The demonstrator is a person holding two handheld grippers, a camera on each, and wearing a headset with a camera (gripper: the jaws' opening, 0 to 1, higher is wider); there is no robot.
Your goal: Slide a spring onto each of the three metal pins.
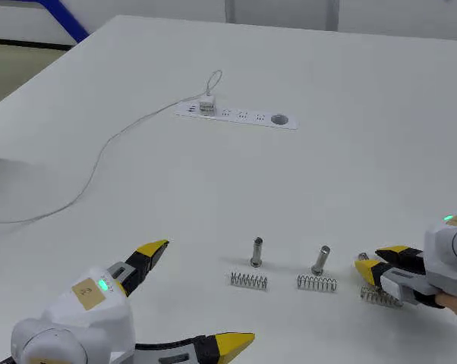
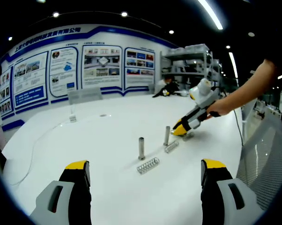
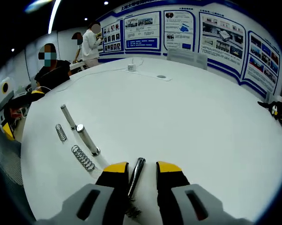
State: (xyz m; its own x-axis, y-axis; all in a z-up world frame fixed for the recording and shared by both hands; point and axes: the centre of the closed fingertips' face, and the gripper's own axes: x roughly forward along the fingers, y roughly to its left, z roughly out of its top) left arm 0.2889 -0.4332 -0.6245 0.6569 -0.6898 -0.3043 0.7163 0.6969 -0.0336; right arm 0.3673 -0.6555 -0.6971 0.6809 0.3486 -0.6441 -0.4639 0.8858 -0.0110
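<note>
Pin [image 3: 137, 173] between unclenched right tongs [image 3: 142, 165], plain in right gripper view, half-hidden in head view, left tongs [image 1: 198, 294] released wide

A white power strip [image 1: 236, 116] with plugged-in cable [image 1: 99, 163] lies on the table [image 1: 350, 174].

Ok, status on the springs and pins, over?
Left gripper open, hovering off the work. Right gripper open, jaws straddling the end pin. All three springs lie on the table, none on a pin. Nothing blocking.
</note>
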